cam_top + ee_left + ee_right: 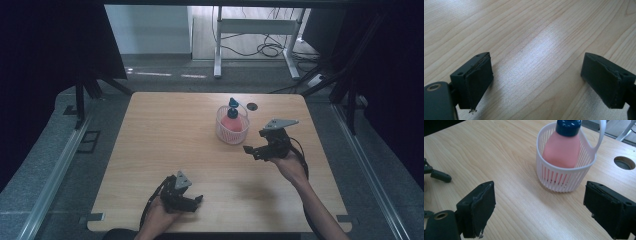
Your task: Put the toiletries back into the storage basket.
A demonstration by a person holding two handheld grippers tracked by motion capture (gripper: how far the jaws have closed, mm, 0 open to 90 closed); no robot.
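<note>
The pink bottle (562,151) with its dark blue cap (568,126) stands upright inside the white slatted basket (564,178), far-centre on the wooden table (165,145). I judge both light; the thin plastic basket will flex, so I'd take its rim or loop handle (601,135). No label readable. My right gripper (256,144) is near the basket, jaws spread, empty. My left gripper (195,201) rests near the table's front edge, jaws spread too.

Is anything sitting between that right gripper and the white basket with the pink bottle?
Nothing visible does. Only bare table lies between the open right gripper and the white basket holding the pink bottle.
</note>
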